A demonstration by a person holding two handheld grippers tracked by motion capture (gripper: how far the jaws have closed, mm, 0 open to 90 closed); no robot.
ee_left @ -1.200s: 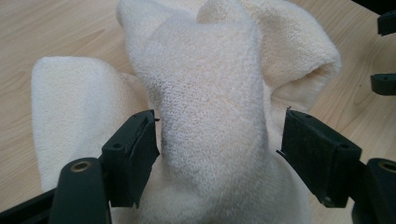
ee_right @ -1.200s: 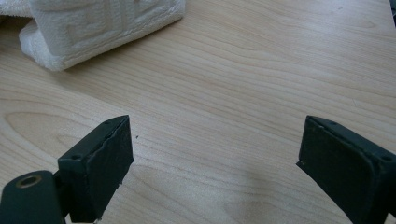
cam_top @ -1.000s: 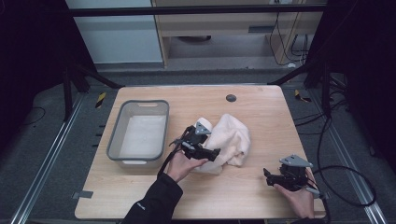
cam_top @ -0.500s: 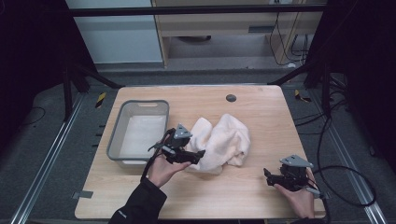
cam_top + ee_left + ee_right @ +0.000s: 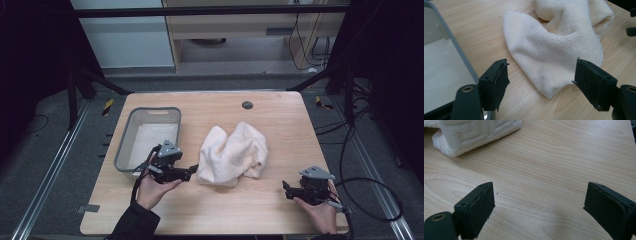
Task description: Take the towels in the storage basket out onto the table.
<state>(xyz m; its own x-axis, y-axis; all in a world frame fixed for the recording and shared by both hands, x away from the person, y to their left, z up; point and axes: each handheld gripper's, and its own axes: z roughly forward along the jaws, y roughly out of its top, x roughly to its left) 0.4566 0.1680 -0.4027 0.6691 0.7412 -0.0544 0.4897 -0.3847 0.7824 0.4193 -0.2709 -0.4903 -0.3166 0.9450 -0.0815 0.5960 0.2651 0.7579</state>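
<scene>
A crumpled cream towel [image 5: 232,152] lies in the middle of the wooden table [image 5: 280,125]. My left gripper [image 5: 192,170] rests just left of it, beside the basin, pointing at the towel's near left corner. In the left gripper view that corner of the towel [image 5: 554,50] lies just ahead of the open left gripper [image 5: 541,75]; the jaws have just closed a little and the pads touch nothing. My right gripper [image 5: 286,189] stands open at the table's front right, apart from the towel. The right gripper view has the towel's edge [image 5: 474,132] far ahead of the right gripper [image 5: 536,202].
A grey plastic basin [image 5: 125,145] with a pale liner stands at the table's left; its rim [image 5: 456,47] runs close by my left jaw. A round cable hole [image 5: 247,105] sits near the far edge. Black cables trail off the right side.
My left gripper has drawn back leftward from the towel to a spot beside the basin. The towel's left lobe now reaches a little further left. The right hand has stayed put.
</scene>
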